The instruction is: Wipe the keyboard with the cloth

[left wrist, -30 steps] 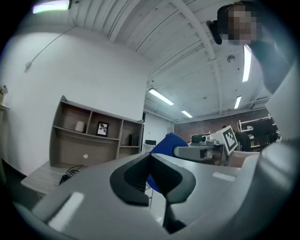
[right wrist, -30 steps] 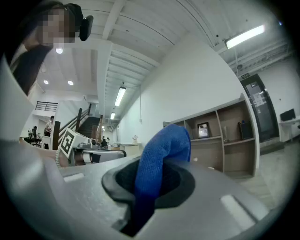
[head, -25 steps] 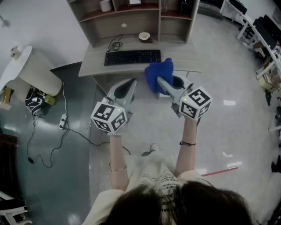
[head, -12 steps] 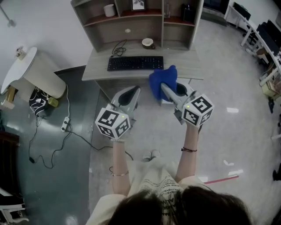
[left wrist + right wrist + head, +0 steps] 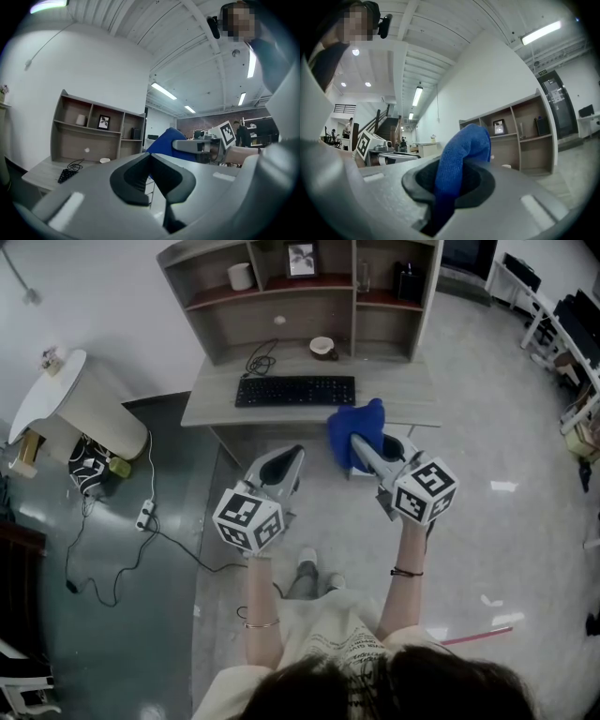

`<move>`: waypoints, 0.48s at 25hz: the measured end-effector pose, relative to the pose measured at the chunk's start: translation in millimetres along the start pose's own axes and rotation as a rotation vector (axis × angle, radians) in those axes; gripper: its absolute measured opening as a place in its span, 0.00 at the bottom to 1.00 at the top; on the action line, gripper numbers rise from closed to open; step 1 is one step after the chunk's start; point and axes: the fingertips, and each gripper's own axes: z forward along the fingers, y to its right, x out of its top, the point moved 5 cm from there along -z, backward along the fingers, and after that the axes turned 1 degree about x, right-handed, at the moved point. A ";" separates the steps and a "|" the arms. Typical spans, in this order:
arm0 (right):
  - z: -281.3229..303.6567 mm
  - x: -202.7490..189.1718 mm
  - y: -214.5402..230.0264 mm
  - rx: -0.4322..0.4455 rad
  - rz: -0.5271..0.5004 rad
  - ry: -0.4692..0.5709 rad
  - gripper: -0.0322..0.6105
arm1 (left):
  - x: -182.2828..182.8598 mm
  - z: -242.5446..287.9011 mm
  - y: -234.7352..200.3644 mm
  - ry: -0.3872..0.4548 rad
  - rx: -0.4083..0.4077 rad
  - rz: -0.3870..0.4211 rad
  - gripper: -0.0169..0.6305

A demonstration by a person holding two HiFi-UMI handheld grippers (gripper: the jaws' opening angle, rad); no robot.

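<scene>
Your right gripper [image 5: 358,443] fingers pinch the blue cloth [image 5: 356,421] — held near the right end of the black keyboard [image 5: 294,391], apart from it. Left gripper [image 5: 292,457] fingers pressed together, empty — nearer you than the keyboard.

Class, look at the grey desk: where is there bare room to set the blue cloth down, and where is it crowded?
Widest bare patch: the grey desk top right of the black keyboard, up to the desk's right edge. A narrower strip lies left of the keyboard. Crowded behind it: a coiled black cable and a small round bowl.
</scene>
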 end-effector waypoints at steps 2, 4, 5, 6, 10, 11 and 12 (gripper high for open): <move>5.5 -1.4 4.0 -0.003 0.003 0.002 0.13 | -0.6 3.9 -5.6 -0.003 -0.005 0.003 0.02; 12.4 -2.0 9.4 -0.006 0.003 0.003 0.13 | 0.2 9.6 -13.7 0.003 -0.013 -0.001 0.02; 17.2 -1.7 12.3 -0.006 0.002 0.002 0.13 | 1.4 12.6 -19.4 0.008 -0.017 -0.005 0.02; 22.5 -1.0 15.1 -0.005 0.001 0.002 0.13 | 3.2 15.8 -25.7 0.014 -0.020 -0.009 0.02; 40.0 2.3 30.0 -0.015 -0.003 0.005 0.13 | 8.2 34.0 -47.1 0.024 -0.047 -0.015 0.02; 44.5 2.0 34.2 -0.021 -0.002 0.004 0.13 | 8.3 39.2 -52.5 0.022 -0.055 -0.015 0.02; 49.5 1.3 38.2 -0.026 0.000 0.002 0.13 | 8.2 44.3 -58.2 0.020 -0.063 -0.016 0.02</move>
